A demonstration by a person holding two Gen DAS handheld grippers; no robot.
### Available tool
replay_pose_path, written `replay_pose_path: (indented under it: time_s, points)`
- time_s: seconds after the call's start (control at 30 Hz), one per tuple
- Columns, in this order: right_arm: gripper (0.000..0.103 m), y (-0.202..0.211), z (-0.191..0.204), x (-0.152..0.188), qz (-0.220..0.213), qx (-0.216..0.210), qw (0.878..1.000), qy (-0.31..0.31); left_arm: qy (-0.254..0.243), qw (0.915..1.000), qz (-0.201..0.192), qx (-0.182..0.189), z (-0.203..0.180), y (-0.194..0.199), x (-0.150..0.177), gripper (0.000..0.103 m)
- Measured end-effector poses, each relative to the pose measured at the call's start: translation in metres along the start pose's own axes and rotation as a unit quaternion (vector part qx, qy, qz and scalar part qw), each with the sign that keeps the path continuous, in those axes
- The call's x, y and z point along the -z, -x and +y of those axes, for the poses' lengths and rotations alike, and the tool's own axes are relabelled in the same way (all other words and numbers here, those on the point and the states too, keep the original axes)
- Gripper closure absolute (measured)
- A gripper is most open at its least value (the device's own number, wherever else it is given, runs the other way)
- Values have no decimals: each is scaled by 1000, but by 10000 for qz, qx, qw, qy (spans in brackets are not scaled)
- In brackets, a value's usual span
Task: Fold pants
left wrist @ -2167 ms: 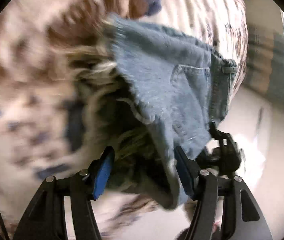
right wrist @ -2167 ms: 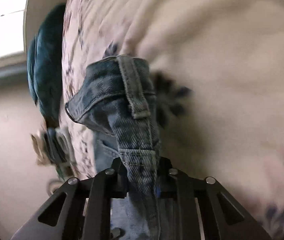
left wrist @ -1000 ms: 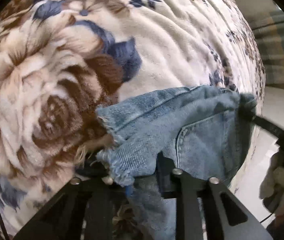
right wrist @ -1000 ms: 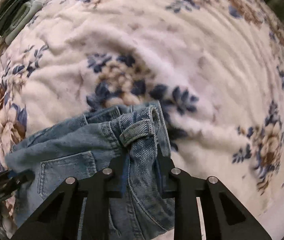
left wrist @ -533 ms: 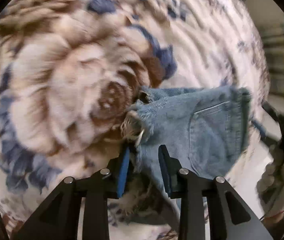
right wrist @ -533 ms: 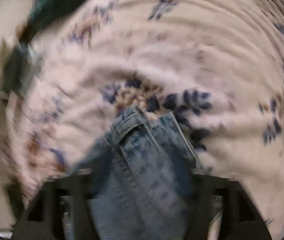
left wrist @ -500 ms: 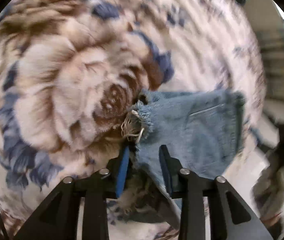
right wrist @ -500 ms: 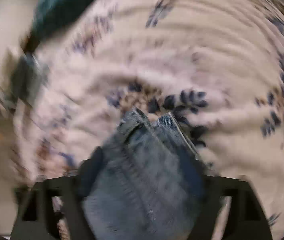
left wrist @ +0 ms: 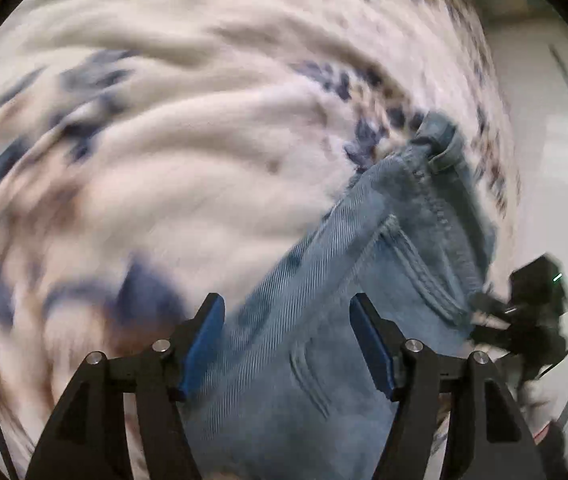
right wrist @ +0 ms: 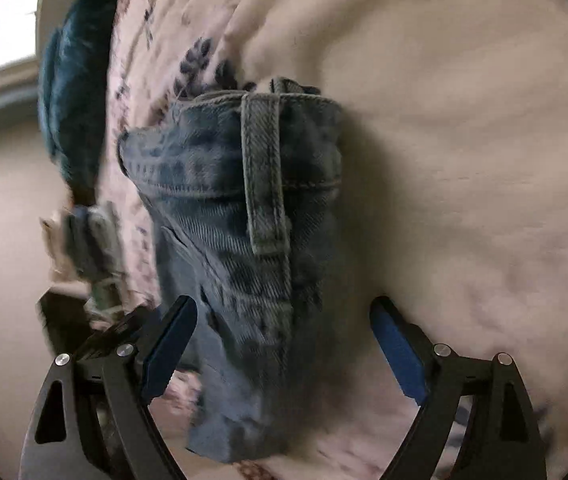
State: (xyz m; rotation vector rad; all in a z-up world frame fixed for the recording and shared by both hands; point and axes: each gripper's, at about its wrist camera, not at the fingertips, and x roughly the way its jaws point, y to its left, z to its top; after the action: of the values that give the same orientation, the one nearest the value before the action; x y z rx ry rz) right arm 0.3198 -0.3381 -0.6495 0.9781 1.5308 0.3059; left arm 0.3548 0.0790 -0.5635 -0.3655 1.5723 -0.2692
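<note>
Denim pants lie on the floral blanket near its edge, where the pale floor begins. In the left wrist view the left gripper stands over the folded cloth with its jaws apart; the jaws have just been opening, and the denim passes between the blue pads without being pressed, so I judge it is released. The right gripper has its jaws spread wide as well, and the waistband with its belt loop lies between them; the pads are clearly away from the fabric on the right side, while on the left side the picture is blurred and I cannot say if the pad touches. It seems the pants are set down here so that the fold can settle flat on the soft surface before a new grasp. The waistband end points toward the middle of the blanket, and there is much free blanket beyond it for another fold. On the floor side the room is smaller: the cloth lies close to the bed edge, so a pull that way could drag it off. A dark teal thing lies farther along the blanket edge, well apart from the pants.
</note>
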Motion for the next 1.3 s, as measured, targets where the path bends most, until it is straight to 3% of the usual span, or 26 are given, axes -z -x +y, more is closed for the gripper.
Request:
replay_pose_path:
  time_s: [0.07,0.1,0.23,0.27,0.3,0.4,0.53,0.6,0.67,0.73,0.77,0.87,0.93,0.97,1.03,1.13,1.17,1.3]
  points:
    - [12,-4,-2,-6,-153,-413,9990,-68,-161,9980,573,191,-2,-28,-14,40]
    - [13,-4,-3,-8,-186,-530,9984,-93,-171,9965,791,200,-1,-39,-18,33]
    - [23,-19,-6,-28,-152,-568,9980,-232,-252,9944,979,304,-4,-50,-22,30]
    - [27,-22,-7,-32,-141,-549,9982,-214,-380,9944,933,323,-7,-47,-19,40]
    - [33,-22,-7,-34,-139,-519,9984,-192,-492,9943,909,251,-9,-45,-16,58]
    - [56,-21,0,-35,-260,-257,9993,-55,-801,9933,826,88,-19,-41,-3,80]
    - [75,-2,0,-18,-711,-341,9966,-230,-886,9931,759,-97,-38,-41,2,81]
    - [79,11,3,-2,-1014,-406,9935,-327,-971,9923,759,-133,-50,-44,2,71]
    - [79,27,-6,15,-1288,-363,9897,-515,-929,9925,673,-418,-57,-43,1,66]
    - [75,27,-18,22,-1106,-649,9895,-662,-743,9952,395,-494,-57,-30,2,63]
    - [64,27,-20,21,-1037,-649,9898,-727,-618,9967,231,-465,-56,-20,8,62]
    - [42,36,-12,10,-776,-340,9954,-454,69,9996,-272,-88,-43,12,36,38]
    - [34,47,-7,4,-748,-259,9967,-206,724,9946,-650,370,-26,31,68,38]
    - [34,51,-7,2,-731,-201,9970,-163,1104,9894,-782,530,-20,37,86,38]
    - [34,58,-8,-6,-678,-65,9976,-150,1907,9710,-987,1054,-10,37,124,38]
    - [34,56,-13,-18,-543,10,9983,-212,2917,9325,-723,2001,-13,14,179,38]
    - [34,54,-14,-23,-475,-24,9986,-230,3214,9158,-612,2329,-20,-2,197,38]
    - [33,39,-30,-30,-284,-89,9992,-277,3791,8689,-379,3161,-50,-44,221,38]
